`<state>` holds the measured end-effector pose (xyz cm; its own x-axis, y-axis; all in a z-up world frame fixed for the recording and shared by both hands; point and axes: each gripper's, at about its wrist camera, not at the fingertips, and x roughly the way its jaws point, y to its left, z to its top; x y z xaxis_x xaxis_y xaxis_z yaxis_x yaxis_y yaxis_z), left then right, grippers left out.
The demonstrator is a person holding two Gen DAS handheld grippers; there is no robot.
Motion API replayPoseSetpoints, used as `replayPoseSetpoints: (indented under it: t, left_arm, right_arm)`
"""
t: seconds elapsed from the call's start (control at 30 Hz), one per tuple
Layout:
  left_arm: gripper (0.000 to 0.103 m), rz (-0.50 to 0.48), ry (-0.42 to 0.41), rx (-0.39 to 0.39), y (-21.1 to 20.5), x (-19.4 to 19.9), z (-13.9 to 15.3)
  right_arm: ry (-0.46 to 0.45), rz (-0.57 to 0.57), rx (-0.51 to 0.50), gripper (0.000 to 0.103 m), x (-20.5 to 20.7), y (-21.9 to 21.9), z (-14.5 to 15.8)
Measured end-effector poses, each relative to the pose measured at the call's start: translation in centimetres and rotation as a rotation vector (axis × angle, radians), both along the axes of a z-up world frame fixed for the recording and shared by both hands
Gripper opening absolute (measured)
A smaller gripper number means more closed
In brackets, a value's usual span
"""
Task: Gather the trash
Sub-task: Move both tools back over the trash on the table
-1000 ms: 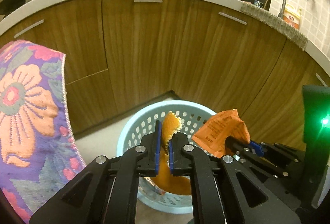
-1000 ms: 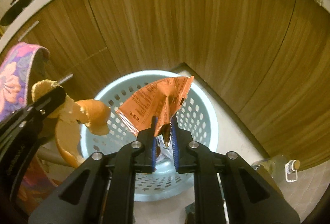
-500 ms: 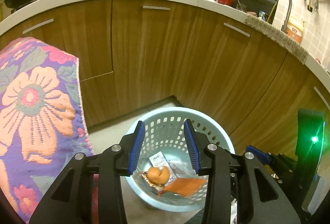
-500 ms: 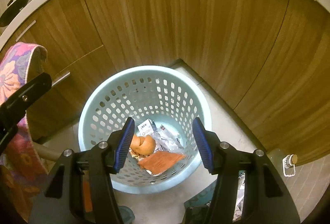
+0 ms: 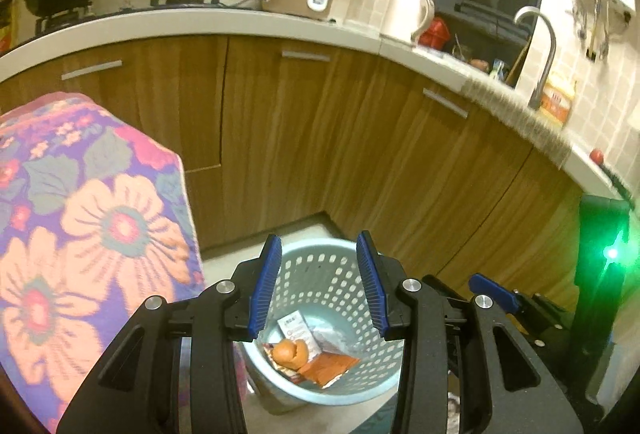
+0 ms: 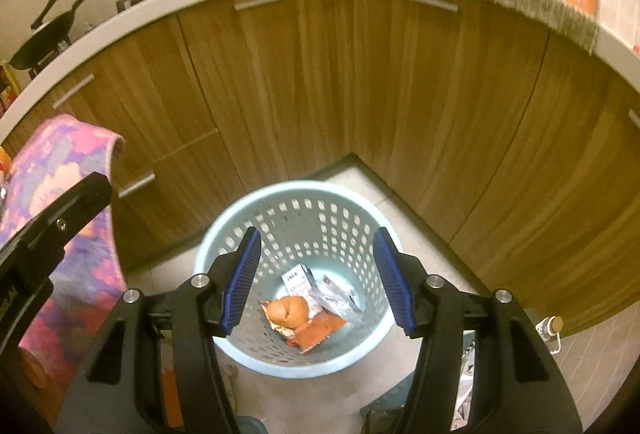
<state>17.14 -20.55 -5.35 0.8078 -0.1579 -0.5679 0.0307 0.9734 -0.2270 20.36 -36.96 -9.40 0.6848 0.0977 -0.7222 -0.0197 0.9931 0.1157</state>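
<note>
While hovering over the pale blue basket (image 6: 298, 190), spread wide and empty: left gripper (image 5: 318, 276), right gripper (image 6: 316, 276); orange peel (image 6: 289, 310) and wrappers (image 6: 322, 330) inside.

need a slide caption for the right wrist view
Open right gripper above a pale blue basket holding orange peel, an orange wrapper and other packets.

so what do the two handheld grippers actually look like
The left gripper and right gripper look alike: matte black angular plastic bodies with triangular cut-outs, round silver screw heads at the joints, and ribbed blue pads lining the inner finger faces. The left wrist view shows a green light glowing on the right unit's black housing.
</note>
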Motion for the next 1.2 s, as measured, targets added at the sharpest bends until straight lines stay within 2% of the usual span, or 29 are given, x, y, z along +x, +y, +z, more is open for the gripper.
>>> replayPoseSetpoints:
  t: [0.13,0.37,0.5,0.67,0.83,1.03,1.2]
  left_arm:
    - [0.047,0.022,-0.053,-0.011,1.6,-1.6,3.3]
    - [0.053,0.104,-0.164,-0.039,7.6,-4.8,9.6]
    - [0.056,0.151,-0.202,-0.02,11.1,-6.4,12.1]
    - [0.059,0.215,-0.225,-0.008,16.4,-7.8,13.9]
    - [0.062,0.284,-0.235,0.027,21.9,-9.3,15.2]
    - [0.064,0.368,-0.244,0.067,29.2,-11.1,16.1]
    - [0.07,0.447,-0.27,0.151,35.4,-12.9,16.4]
  right_arm:
    - [-0.057,0.024,0.018,0.054,-0.9,1.9,3.5]
    - [-0.143,0.102,0.023,0.054,-2.4,7.8,8.6]
    - [-0.183,0.163,0.043,0.054,-3.1,11.8,11.2]
    - [-0.222,0.263,0.045,0.054,-4.0,18.1,13.7]
    - [-0.228,0.362,0.046,0.054,-5.0,24.4,14.5]
    - [-0.201,0.457,0.043,0.054,-5.7,31.3,13.7]
    - [-0.184,0.508,0.047,0.054,-6.3,35.6,12.3]
